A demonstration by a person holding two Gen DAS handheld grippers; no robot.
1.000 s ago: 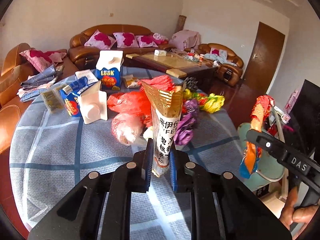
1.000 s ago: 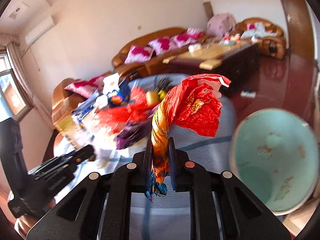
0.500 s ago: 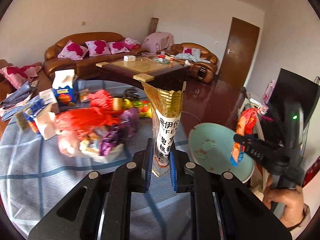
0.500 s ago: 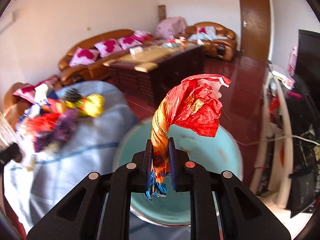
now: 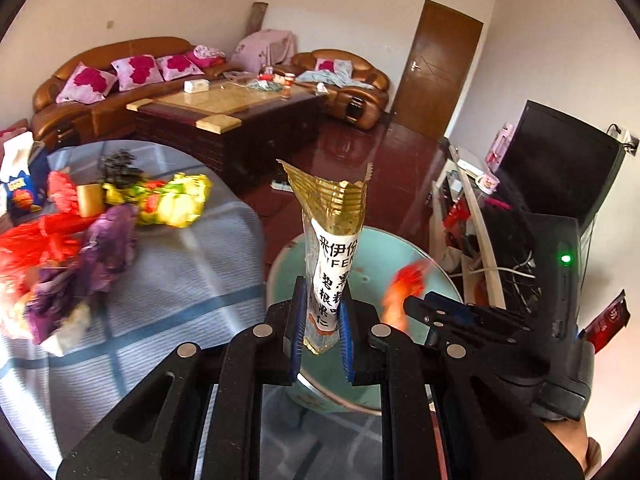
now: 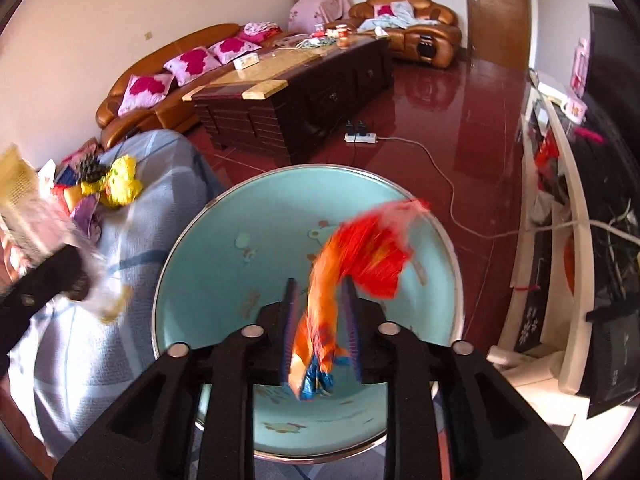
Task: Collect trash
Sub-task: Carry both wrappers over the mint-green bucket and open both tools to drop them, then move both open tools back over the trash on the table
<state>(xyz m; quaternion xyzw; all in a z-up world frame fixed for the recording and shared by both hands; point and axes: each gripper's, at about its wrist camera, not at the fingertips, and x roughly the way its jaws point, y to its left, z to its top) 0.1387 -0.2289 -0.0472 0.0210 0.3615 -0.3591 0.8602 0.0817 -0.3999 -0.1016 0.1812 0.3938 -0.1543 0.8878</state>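
Hovering over the bin [image 5: 400,248], the left gripper [image 5: 320,320] pinches a tall clear packet [image 5: 334,256] upright between its blue pads [image 5: 298,320], jaws narrow on it; the packet's crimped gold top stands above the fingers and black print runs down its white label. The right gripper [image 6: 320,328] points down into the same bin [image 6: 224,248], its jaws parted wider than the wrapper [image 6: 344,272] between them, so whether they grip it I cannot tell. The wrapper is crinkled foil, orange and red with a blue tail, blurred in both views. From the left wrist the right gripper [image 5: 416,308] shows side-on just right of the packet, the hand behind it cut off by the frame. The bin is round, pale teal inside with a metal rim, its near edge hidden behind the fingers. Left of both grippers, a striped cloth [image 5: 160,280] carries a smeared heap of litter [image 5: 96,220], yellow, purple and red.
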